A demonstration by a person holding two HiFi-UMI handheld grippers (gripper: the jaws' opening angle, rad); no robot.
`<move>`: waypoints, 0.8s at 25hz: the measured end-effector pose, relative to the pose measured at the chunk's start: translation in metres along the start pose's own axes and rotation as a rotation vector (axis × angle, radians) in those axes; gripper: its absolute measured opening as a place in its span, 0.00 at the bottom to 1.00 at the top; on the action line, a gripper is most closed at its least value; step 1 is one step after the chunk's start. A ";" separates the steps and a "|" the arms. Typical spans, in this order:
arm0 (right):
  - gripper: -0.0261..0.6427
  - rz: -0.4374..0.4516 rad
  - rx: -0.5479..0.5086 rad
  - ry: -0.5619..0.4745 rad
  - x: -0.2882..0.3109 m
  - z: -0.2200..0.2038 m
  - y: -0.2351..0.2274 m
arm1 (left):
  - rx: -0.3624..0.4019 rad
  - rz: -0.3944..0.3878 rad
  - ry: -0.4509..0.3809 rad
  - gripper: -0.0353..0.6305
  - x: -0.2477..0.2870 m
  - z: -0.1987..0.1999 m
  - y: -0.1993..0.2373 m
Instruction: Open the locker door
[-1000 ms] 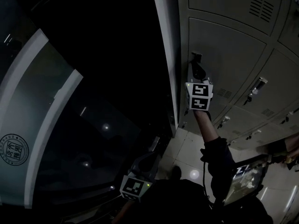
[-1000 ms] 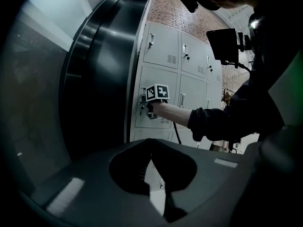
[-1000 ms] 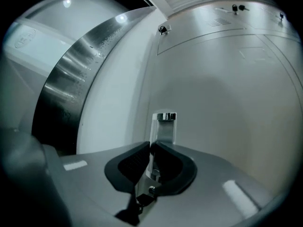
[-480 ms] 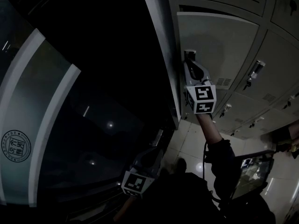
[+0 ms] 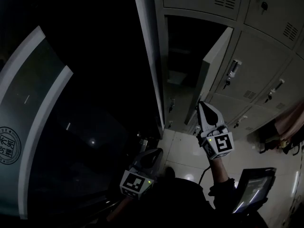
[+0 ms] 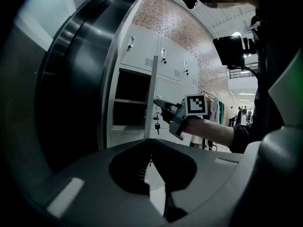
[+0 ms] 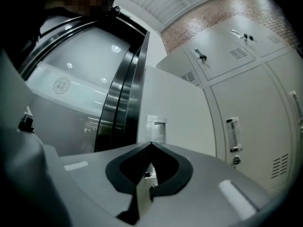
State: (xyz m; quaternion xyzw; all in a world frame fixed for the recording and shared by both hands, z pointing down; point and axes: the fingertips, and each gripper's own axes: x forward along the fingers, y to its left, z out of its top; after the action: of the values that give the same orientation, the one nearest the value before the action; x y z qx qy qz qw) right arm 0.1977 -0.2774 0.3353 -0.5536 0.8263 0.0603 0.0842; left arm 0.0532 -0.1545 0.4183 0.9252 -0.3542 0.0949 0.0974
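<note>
**Locker door ajar, both grippers closed and empty**

Head view: the door (image 5: pixel 214 63) hangs swung out at 1 o'clock, baring the dark compartment (image 5: pixel 183 56) at 12. My right gripper (image 5: pixel 204 109) sits just beside the door's lower free corner. The left gripper (image 5: pixel 153 154) hangs low at 6.

Left gripper view: its jaws are pressed together on nothing, well apart from the locker.

Right gripper view: its jaws are likewise pressed together with nothing between. They face the door's front and its recessed handle (image 7: pixel 155 126) at 12.

I judge the door to be thin sheet steel: light, stiff, smooth, and free on its hinge. The best hold is the handle or the free edge. Neighbouring lockers (image 7: pixel 246 103) crowd 3 o'clock; the open room lies toward me, at 6.
</note>
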 end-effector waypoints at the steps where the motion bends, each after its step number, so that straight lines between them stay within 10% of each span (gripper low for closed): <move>1: 0.05 -0.012 -0.018 0.006 -0.010 0.001 -0.005 | 0.005 -0.021 -0.003 0.07 0.001 0.001 -0.005; 10: 0.05 -0.125 -0.113 0.065 -0.059 0.013 -0.018 | 0.016 -0.130 0.002 0.07 -0.013 -0.008 -0.037; 20: 0.05 -0.166 -0.016 0.190 -0.165 -0.014 0.110 | 0.008 -0.191 0.031 0.07 -0.052 -0.026 -0.047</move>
State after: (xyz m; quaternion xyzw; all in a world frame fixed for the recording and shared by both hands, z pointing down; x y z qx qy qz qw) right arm 0.1562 -0.0890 0.3832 -0.6240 0.7814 0.0071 0.0059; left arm 0.0440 -0.0809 0.4252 0.9536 -0.2624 0.1010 0.1080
